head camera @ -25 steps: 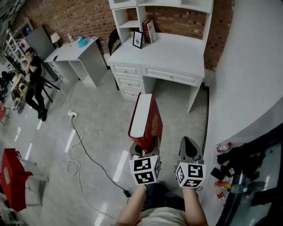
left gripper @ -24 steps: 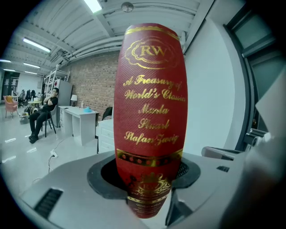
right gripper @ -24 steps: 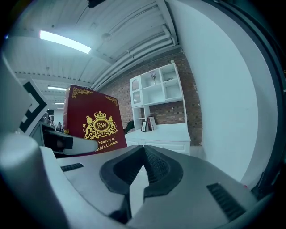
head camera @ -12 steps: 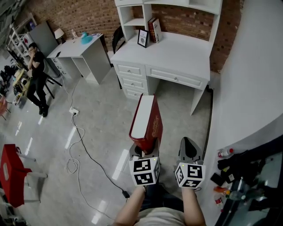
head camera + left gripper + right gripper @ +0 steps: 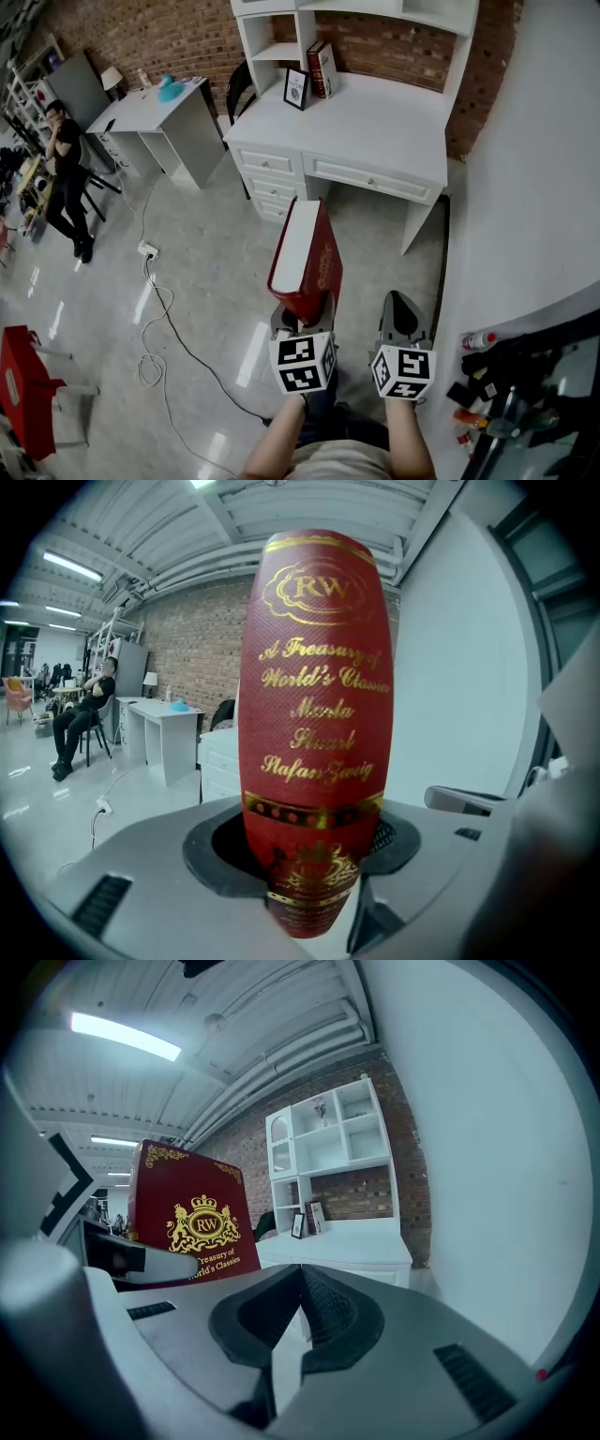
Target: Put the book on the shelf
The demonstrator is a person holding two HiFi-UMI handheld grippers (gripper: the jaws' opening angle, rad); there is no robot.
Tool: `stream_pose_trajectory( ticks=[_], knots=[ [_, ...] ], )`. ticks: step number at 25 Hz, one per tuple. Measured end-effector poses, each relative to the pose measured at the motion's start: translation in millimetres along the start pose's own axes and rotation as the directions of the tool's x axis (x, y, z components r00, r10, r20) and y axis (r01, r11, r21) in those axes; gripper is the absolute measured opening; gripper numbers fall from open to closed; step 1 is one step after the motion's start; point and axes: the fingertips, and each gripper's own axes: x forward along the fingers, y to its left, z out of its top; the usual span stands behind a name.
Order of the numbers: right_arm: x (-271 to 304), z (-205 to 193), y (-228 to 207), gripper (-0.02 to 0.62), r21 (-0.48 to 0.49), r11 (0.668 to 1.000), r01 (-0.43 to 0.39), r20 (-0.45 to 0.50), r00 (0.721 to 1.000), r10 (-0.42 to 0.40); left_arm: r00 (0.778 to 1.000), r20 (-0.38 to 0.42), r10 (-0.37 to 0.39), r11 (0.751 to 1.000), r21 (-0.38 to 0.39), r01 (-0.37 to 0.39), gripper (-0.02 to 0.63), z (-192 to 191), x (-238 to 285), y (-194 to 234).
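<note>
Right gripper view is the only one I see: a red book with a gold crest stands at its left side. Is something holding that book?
Observer: Yes. The left tongs are closed on the lower end of the red hardcover book, spine facing their camera.
Operator: Is the way ahead free?
Observer: A thin cable lies on the grey floor, left of the book, not between it and the white wooden desk.
</note>
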Motion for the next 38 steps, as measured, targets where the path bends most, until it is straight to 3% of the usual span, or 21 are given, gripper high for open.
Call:
stream_pose_trajectory(
  ticks=[11, 18, 29, 38],
  knots=[
    [87.3, 26.6, 8.3, 0.017, -0.015, 1.0, 0.021, -0.002, 1.0, -0.021, 1.0, -0.002, -0.022, 0.999, 0.026, 0.022, 0.244, 45.5, 71.2, 35.3],
    [125.5, 31.6, 9.3, 0.017, -0.025, 0.999, 0.034, -0.019, 0.999, -0.034, 0.999, -0.022, -0.032, 0.999, 0.016, 0.032, 0.244, 55.1, 108.7, 49.7],
    [169.7, 42.4, -13.4, 0.017, -0.028, 0.999, 0.041, -0.036, 0.998, -0.042, 0.999, -0.036, -0.029, 1.0, 0.0, 0.029, 0.244, 74.2, 164.9, 50.7],
    [234.1, 56.7, -37.4, 0.017, -0.02, 1.0, 0.0, -0.037, 0.999, -0.001, 0.999, -0.033, -0.002, 1.0, 0.004, 0.002, 0.244, 97.3, 219.7, 45.3]
  ],
)
